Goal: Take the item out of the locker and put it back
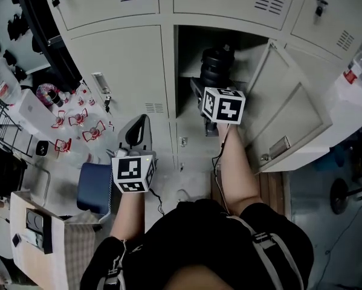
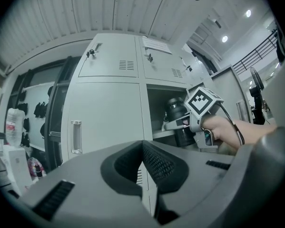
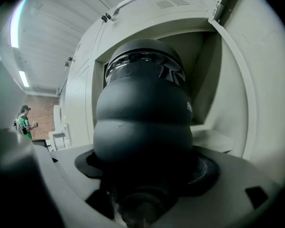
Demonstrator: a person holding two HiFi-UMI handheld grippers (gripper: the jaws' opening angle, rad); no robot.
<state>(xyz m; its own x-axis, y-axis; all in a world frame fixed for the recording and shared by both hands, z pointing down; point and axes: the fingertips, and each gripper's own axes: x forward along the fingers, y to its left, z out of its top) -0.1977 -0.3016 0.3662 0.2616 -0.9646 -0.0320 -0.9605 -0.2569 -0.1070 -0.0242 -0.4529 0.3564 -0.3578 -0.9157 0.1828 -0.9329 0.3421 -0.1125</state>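
Note:
A black ribbed bottle [image 1: 217, 65] with a glossy band under its lid stands at the mouth of the open locker compartment [image 1: 190, 47]. My right gripper [image 1: 210, 90] reaches into that opening and is shut on the bottle's lower body. In the right gripper view the bottle [image 3: 142, 113] fills the middle, wedged between the jaws of the right gripper [image 3: 144, 179]. My left gripper [image 1: 137, 130] hangs lower left, in front of a closed locker door, shut on nothing. In the left gripper view the left gripper [image 2: 143, 159] has its pads touching, with the bottle [image 2: 177, 112] seen at right.
The locker door [image 1: 292, 116] swings open to the right, close beside my right arm. Closed lockers [image 1: 117, 53] surround the compartment. A blue chair [image 1: 95, 187], several water bottles [image 1: 78, 118] and a box-laden table [image 1: 38, 234] sit at left. A distant person [image 3: 24, 121] stands far left.

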